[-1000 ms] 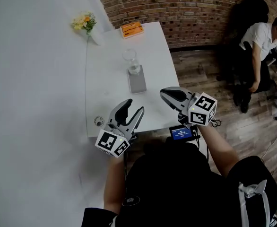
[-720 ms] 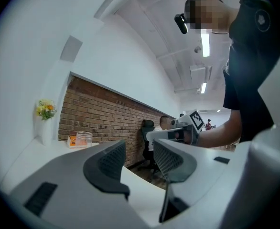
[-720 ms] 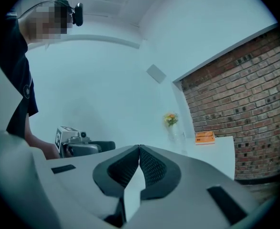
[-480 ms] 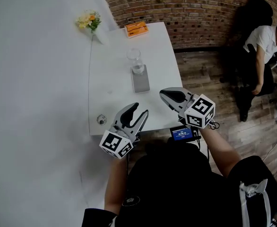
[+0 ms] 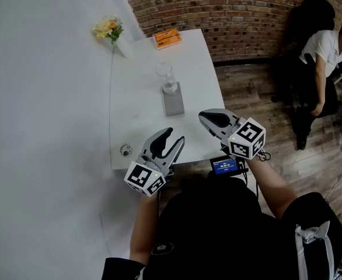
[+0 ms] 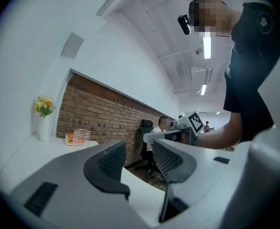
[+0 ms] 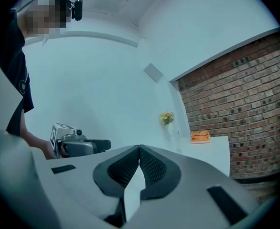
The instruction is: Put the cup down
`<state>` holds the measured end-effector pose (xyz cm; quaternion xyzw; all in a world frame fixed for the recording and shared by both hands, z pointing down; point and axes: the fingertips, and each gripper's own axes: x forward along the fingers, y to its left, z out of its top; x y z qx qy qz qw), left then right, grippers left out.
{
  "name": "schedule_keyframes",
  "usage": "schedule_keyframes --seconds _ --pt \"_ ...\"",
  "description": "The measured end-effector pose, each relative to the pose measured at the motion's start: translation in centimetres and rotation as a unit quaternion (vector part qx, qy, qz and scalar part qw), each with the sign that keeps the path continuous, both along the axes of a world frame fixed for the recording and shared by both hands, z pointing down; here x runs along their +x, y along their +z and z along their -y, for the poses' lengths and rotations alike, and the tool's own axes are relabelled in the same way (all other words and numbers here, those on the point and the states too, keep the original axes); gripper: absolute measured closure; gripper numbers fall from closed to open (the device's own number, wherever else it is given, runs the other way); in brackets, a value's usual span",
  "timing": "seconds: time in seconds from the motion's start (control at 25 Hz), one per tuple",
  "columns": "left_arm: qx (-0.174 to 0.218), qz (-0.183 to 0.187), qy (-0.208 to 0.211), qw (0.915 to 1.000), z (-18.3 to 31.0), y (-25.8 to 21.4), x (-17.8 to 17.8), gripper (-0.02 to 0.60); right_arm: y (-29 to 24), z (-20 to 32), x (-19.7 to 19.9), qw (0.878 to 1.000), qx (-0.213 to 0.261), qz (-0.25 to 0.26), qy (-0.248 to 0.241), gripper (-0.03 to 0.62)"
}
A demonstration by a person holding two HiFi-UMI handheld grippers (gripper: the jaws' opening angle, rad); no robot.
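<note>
Left gripper (image 5: pixel 175 135) hovers over the near edge of the white surface (image 5: pixel 139 107), its jaws a little apart with nothing between them. Right gripper (image 5: pixel 202 116) hangs beside it over the same edge, pointing toward the left one, jaws closed tip to tip and empty. Well apart from both, the clear cup (image 5: pixel 166 70) stands upright mid-surface, at the far end of a flat grey slab (image 5: pixel 173 101), possibly a phone; whether cup and slab touch is hard to tell. Farther back lie an orange box (image 5: pixel 167 37) and a vase of flowers (image 5: pixel 110 29) against the wall. A seated person (image 5: pixel 325 45) is off to the right.
</note>
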<state>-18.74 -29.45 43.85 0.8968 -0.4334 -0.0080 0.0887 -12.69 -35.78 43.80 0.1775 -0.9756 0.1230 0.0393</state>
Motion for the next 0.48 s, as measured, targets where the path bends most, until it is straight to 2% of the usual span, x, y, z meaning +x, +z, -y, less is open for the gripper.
schedule_keyframes --seconds 0.32,0.48 --pt "0.000 -0.001 -0.001 1.0000 0.05 -0.01 -0.21 0.397 0.11 0.09 0.13 1.000 0.005 -0.009 0.006 0.579" --pt "0.000 -0.014 -0.005 0.9999 0.19 -0.16 -0.29 0.402 0.07 0.05 0.22 1.000 0.010 -0.011 0.007 0.579"
